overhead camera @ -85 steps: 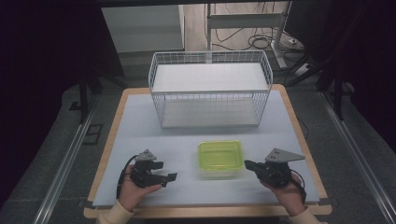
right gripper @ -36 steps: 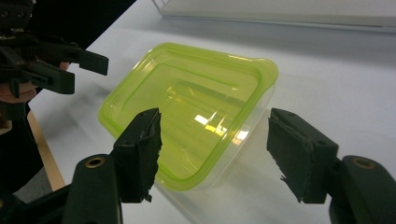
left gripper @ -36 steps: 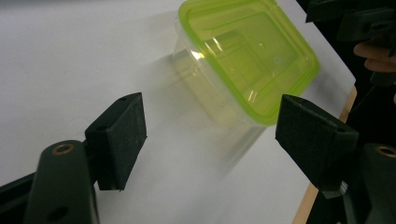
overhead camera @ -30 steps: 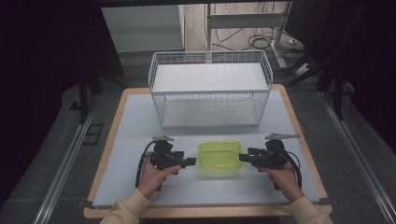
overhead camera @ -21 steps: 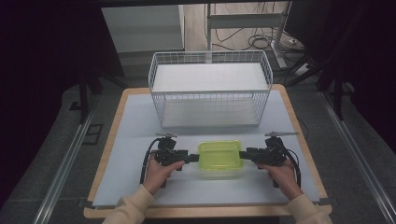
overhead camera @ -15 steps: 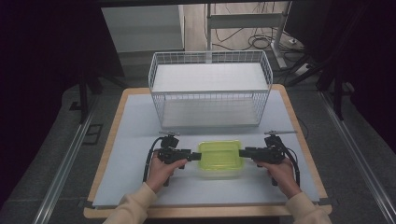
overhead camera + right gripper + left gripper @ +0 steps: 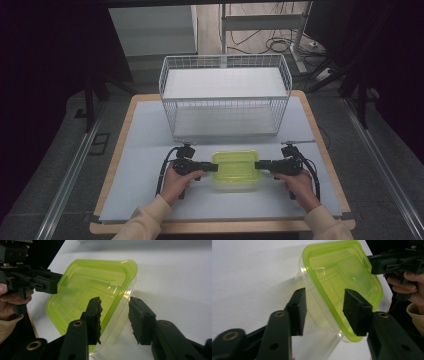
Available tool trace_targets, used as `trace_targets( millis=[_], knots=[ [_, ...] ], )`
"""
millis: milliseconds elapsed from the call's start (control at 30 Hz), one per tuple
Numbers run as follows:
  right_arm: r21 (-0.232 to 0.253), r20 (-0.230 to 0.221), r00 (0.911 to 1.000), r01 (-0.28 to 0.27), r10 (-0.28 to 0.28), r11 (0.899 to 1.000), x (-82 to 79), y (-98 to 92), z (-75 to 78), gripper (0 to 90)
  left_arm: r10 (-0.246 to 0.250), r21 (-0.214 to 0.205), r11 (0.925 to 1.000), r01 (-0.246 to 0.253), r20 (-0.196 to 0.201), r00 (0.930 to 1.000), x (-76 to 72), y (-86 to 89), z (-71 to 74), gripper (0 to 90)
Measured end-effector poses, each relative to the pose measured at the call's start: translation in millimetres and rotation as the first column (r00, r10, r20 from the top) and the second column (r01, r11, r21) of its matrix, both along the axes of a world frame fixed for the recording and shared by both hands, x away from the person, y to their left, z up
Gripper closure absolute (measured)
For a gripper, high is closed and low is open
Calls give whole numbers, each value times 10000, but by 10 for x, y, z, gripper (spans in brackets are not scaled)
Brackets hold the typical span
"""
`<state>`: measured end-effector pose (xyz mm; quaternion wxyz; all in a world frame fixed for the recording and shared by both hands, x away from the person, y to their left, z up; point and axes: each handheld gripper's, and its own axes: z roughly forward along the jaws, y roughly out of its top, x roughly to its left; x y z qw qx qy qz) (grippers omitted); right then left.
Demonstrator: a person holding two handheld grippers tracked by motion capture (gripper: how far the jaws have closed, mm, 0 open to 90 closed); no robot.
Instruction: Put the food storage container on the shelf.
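So on the left, the left gripper (image 7: 212,166) is held level in the person's left hand (image 7: 176,181), aimed at the left short end of the container (image 7: 235,170). In the left gripper view its jaws have just been closing and they straddle that end: one pad sits over the green lid (image 7: 342,277), the other is down beside the clear wall. I can't tell whether the pads actually press on the plastic, there seems to be a sliver of gap at the wall side.

In the middle, the container is a clear tub with a lime-green lid on it, sitting on the white worktop (image 7: 150,145) near the front edge, just in front of the white wire basket (image 7: 225,95).

On the right it's the mirror image: the right gripper (image 7: 259,164) in the right hand (image 7: 300,185) comes in level at the right short end. Its jaws have also just been closing, one pad on the lid rim, the other beside the clear wall, and again the contact is hard to call.
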<state>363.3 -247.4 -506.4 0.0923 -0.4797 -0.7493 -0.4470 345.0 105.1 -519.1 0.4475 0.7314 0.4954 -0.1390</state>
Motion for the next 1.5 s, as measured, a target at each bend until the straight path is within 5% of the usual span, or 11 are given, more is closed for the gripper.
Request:
trace_targets(
  millis=[233,467,1500],
  knots=[
    [299,-556,9984,-76,93,9995,-8,14,-30,728,-51,-246,9997,47,-146,9999,-12,-3,-10,710],
    [623,-440,9990,138,-111,9980,-66,-20,56,806,28,-516,9987,-17,222,9998,-72,47,78,807],
    [885,373,9993,-73,40,9961,-206,77,283,809,74,-897,9960,-5,776,9970,-219,195,268,808]
  ],
)
